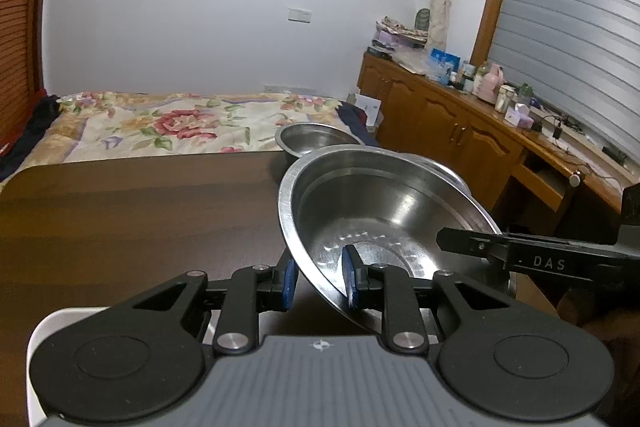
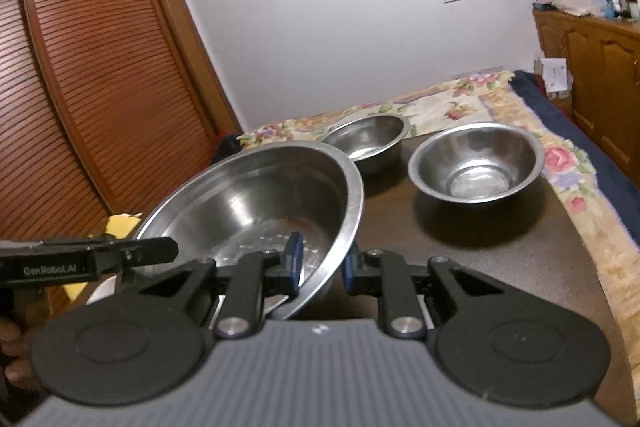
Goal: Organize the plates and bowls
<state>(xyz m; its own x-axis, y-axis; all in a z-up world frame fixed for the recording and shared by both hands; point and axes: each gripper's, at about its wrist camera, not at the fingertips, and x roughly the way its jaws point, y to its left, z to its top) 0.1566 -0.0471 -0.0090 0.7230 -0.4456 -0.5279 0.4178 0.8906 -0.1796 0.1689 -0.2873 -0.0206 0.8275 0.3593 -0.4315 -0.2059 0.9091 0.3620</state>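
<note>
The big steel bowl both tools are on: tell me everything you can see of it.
The big steel bowl is a wide, shiny metal basin with a flat rolled rim and a dimpled base. It is empty, tilted and off the table. The left tool and right tool each clamp its rim on opposite sides.

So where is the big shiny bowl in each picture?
Left wrist view: the big bowl fills the middle right, tilted, its rim pinched by the left tongs at the bottom.
Right wrist view: the same bowl sits middle left, rim pinched by the right tongs.
Shared landmark: the flowery bedspread behind the table.
</note>
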